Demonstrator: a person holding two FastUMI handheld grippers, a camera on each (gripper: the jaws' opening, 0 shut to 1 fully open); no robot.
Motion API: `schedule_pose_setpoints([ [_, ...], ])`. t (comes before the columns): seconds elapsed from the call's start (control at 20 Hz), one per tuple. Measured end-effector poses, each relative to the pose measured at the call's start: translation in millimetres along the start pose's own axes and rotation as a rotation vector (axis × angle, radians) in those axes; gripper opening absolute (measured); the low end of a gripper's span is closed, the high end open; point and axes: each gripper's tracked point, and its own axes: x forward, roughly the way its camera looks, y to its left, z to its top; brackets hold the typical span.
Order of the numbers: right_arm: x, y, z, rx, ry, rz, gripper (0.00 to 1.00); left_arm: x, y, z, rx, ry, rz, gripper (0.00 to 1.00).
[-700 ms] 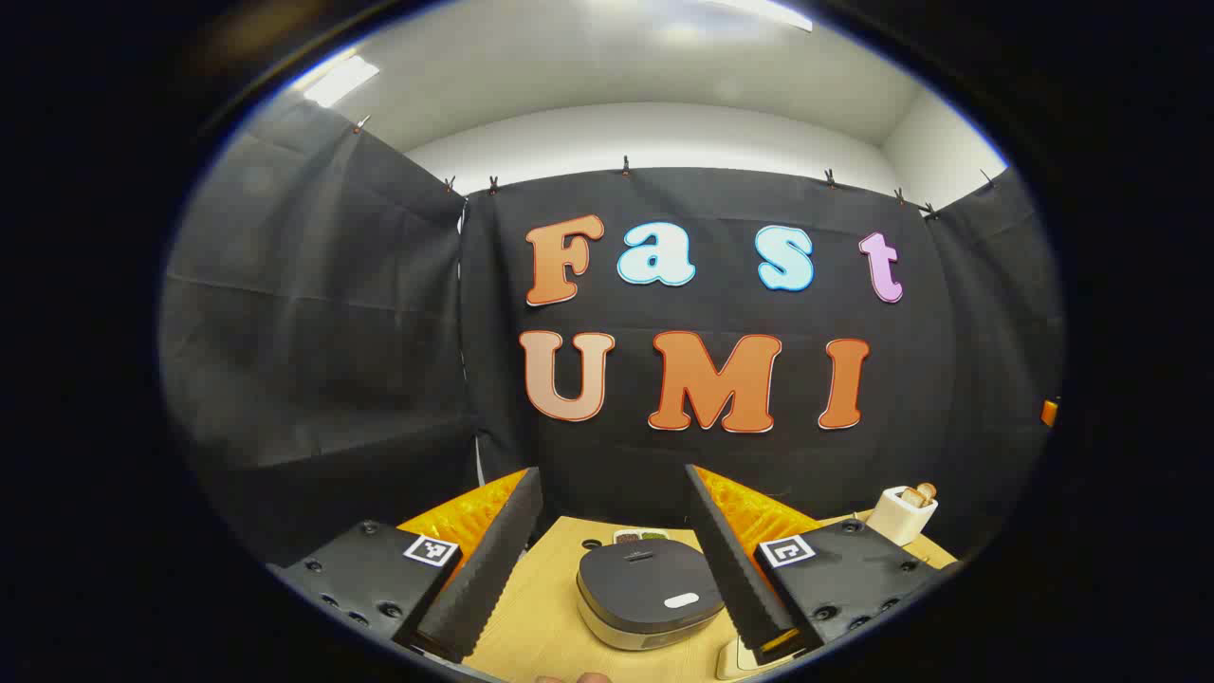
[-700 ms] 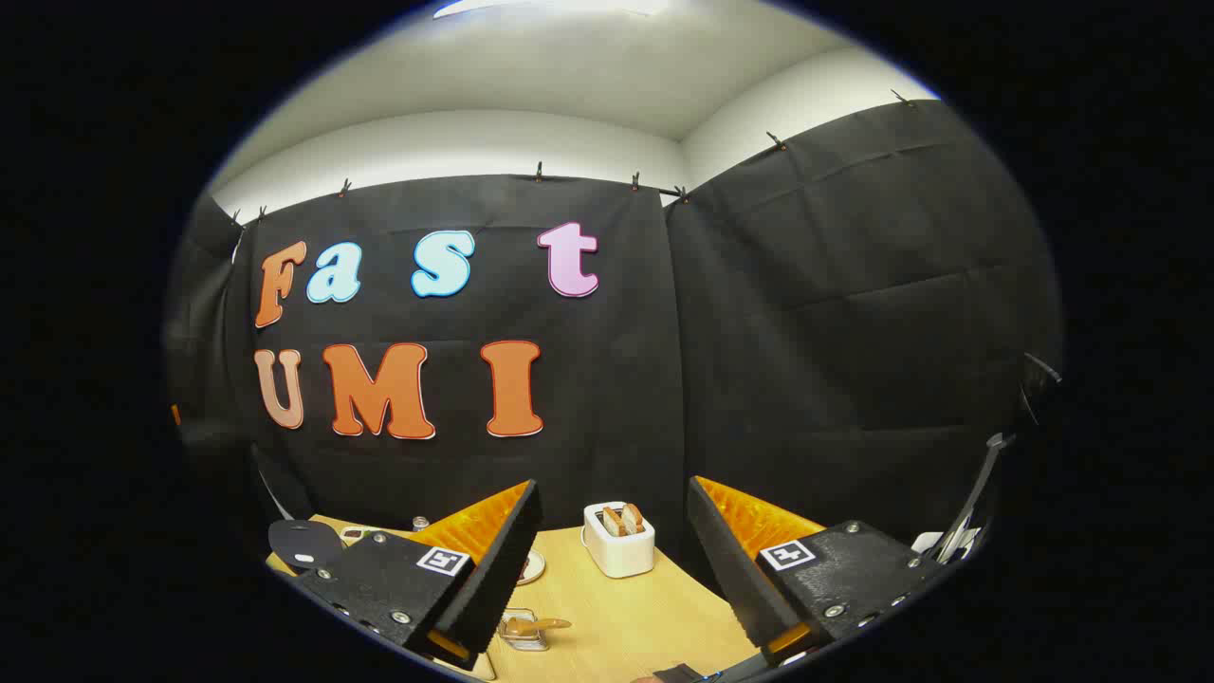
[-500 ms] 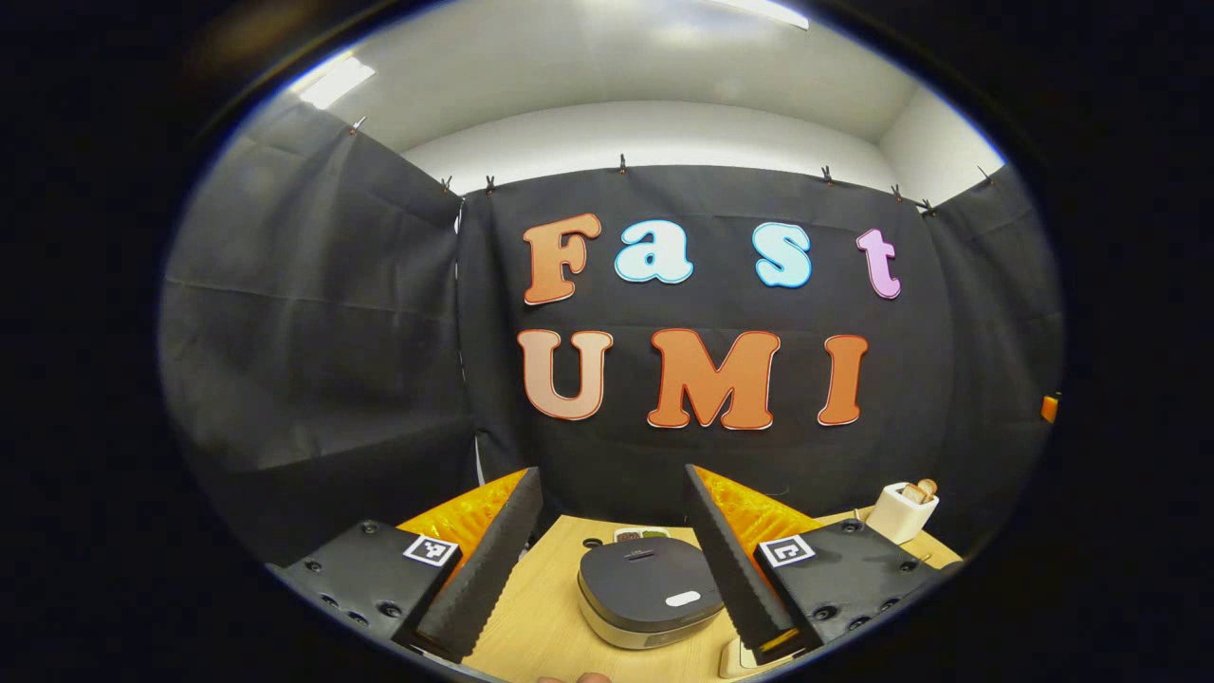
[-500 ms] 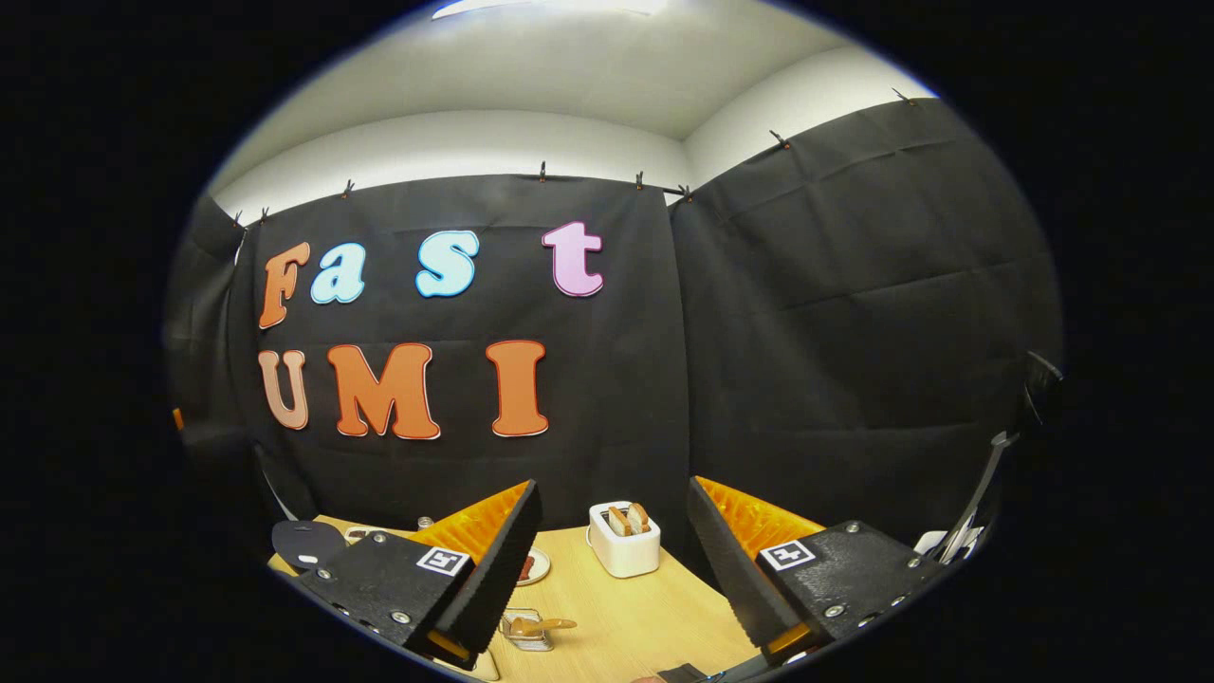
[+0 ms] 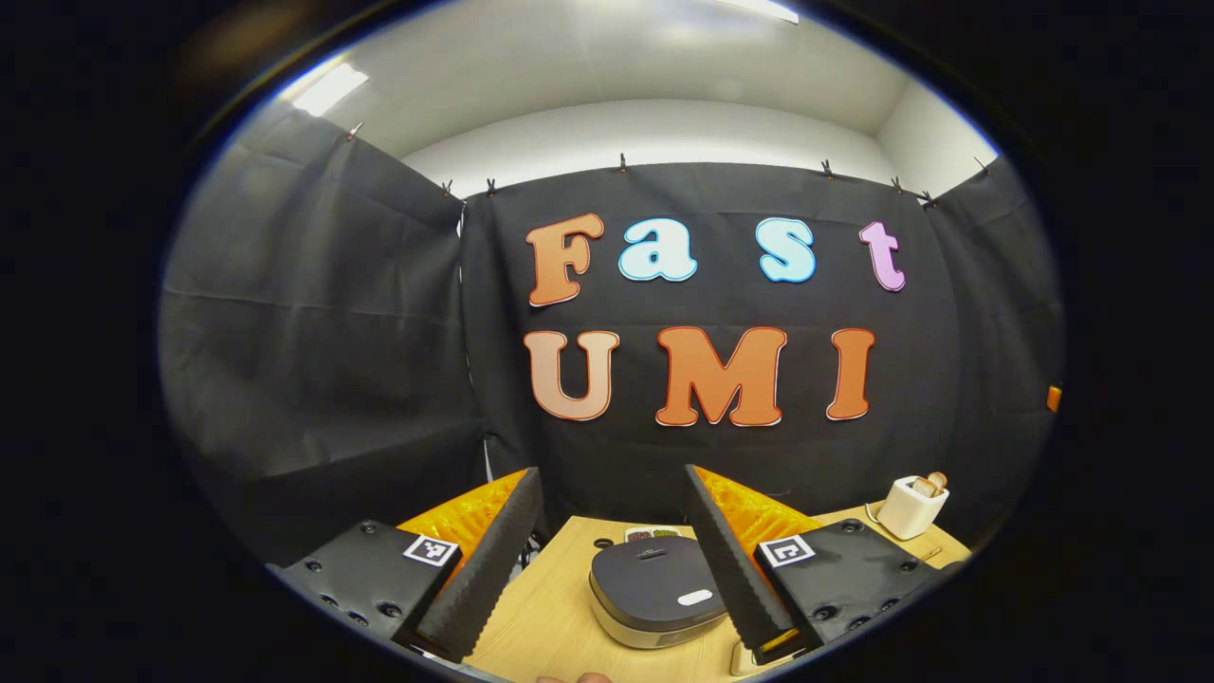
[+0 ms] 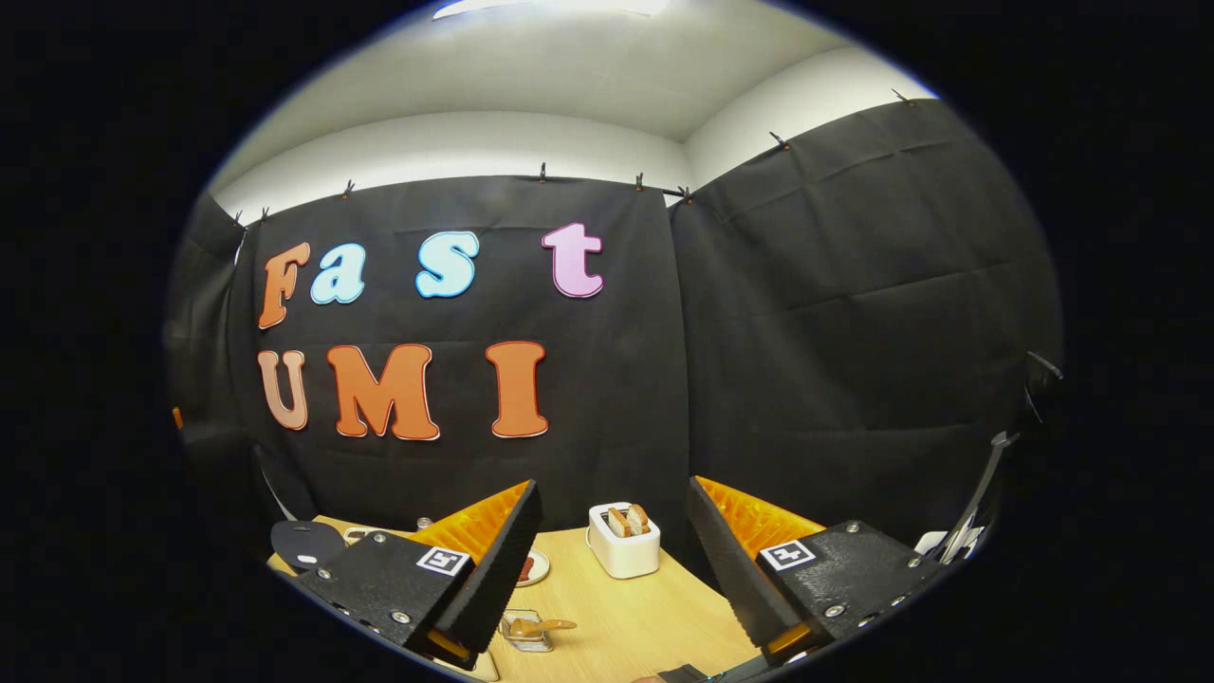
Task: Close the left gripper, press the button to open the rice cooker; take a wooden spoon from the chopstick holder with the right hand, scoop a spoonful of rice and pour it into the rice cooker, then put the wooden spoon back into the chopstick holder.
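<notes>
The rice cooker (image 5: 654, 593) sits lid-down on the wooden table (image 5: 545, 617), dark-topped with a pale button (image 5: 695, 598) near its front. My left gripper (image 5: 611, 472) hangs open above and in front of it, holding nothing. In the right gripper view the cooker's lid (image 6: 305, 543) shows at the far left. A small clear holder (image 6: 524, 631) with a wooden spoon (image 6: 542, 625) lying across it stands just right of my left-hand finger. My right gripper (image 6: 613, 484) is open and holds nothing.
A white toaster (image 6: 623, 553) with bread slices stands at the back of the table, also seen as the toaster (image 5: 909, 507) at far right. A small plate (image 6: 534, 566) and a divided dish (image 5: 652, 533) lie behind the cooker. Black cloth walls close in all around.
The left gripper view has shifted a little, so the rice cooker now sits slightly further right and higher. The right gripper has barely moved. Both stay open.
</notes>
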Motion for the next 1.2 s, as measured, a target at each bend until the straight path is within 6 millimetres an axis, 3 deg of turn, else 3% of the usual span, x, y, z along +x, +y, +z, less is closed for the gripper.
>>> schedule_pose_setpoints([
  [0.6, -1.1, 1.2, -6.4, 0.014, 0.017, 0.008, 0.95, -4.7, -1.2, -0.4, 0.031, 0.008, 0.009, 0.99],
  [0.95, -3.6, 6.0, -4.4, -0.015, 0.004, 0.021, 0.95, -5.1, -1.6, -8.2, 0.102, 0.040, 0.021, 0.52],
  [1.1, -3.7, 7.6, -5.9, -0.020, 0.008, 0.026, 0.95, -9.8, -16.8, -14.0, 0.082, 0.061, -0.042, 0.19],
  [1.2, -4.6, 9.0, -5.7, -0.017, 0.009, 0.029, 0.95, -9.3, -22.3, -13.1, 0.049, 0.070, -0.084, 0.11],
])
